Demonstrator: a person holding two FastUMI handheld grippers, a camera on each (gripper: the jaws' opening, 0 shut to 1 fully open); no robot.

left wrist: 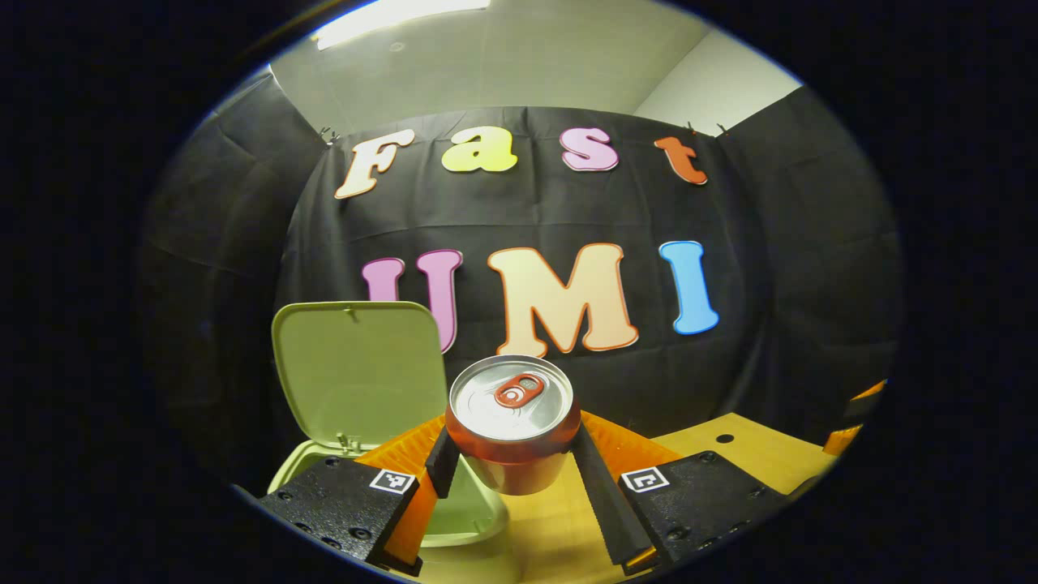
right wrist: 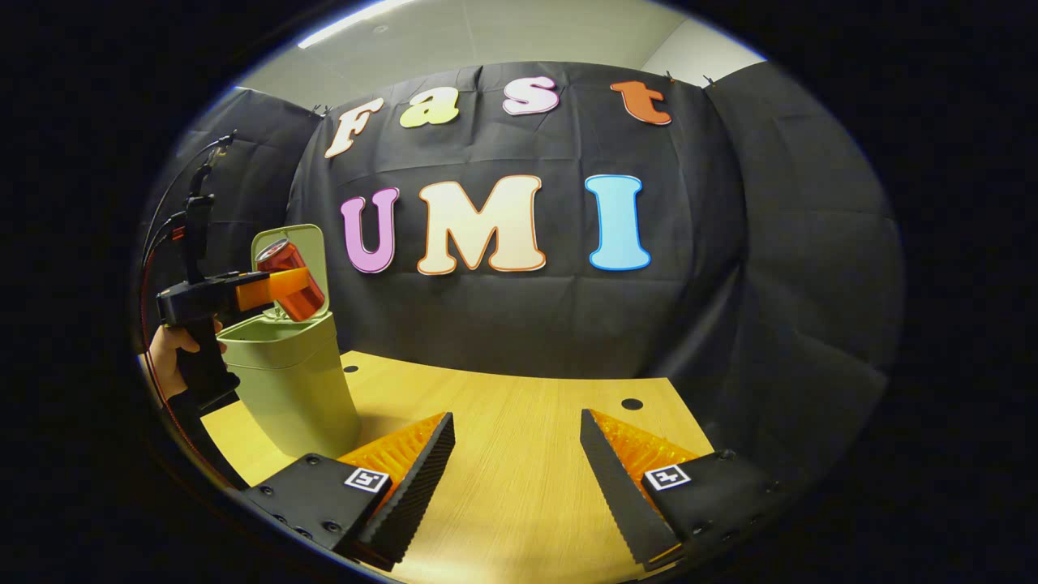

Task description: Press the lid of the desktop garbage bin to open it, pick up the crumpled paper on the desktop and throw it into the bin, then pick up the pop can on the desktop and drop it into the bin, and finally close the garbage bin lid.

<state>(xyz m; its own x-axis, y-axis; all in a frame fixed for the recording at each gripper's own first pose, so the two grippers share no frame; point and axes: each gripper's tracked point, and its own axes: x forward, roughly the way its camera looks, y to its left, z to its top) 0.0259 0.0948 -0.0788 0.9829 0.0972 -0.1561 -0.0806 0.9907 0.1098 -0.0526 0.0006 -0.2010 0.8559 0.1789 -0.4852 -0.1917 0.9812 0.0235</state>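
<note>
A red pop can (left wrist: 512,422) with a silver top is clamped between both fingers of my left gripper (left wrist: 512,454), held up in the air. Below and to the left stands the pale green garbage bin (left wrist: 466,507) with its lid (left wrist: 361,369) swung upright. In the right gripper view the same can (right wrist: 290,278) hangs tilted just above the bin's (right wrist: 288,381) open mouth, in front of the raised lid (right wrist: 285,237), gripped by the left gripper (right wrist: 280,285) that a hand (right wrist: 166,357) holds. My right gripper (right wrist: 516,430) stands open low over the wooden table, nothing between its fingers.
The wooden table (right wrist: 519,487) stretches between the bin and the black cloth wall, with two small round holes (right wrist: 632,403) near its back edge. Cables (right wrist: 174,211) rise from the left gripper's handle.
</note>
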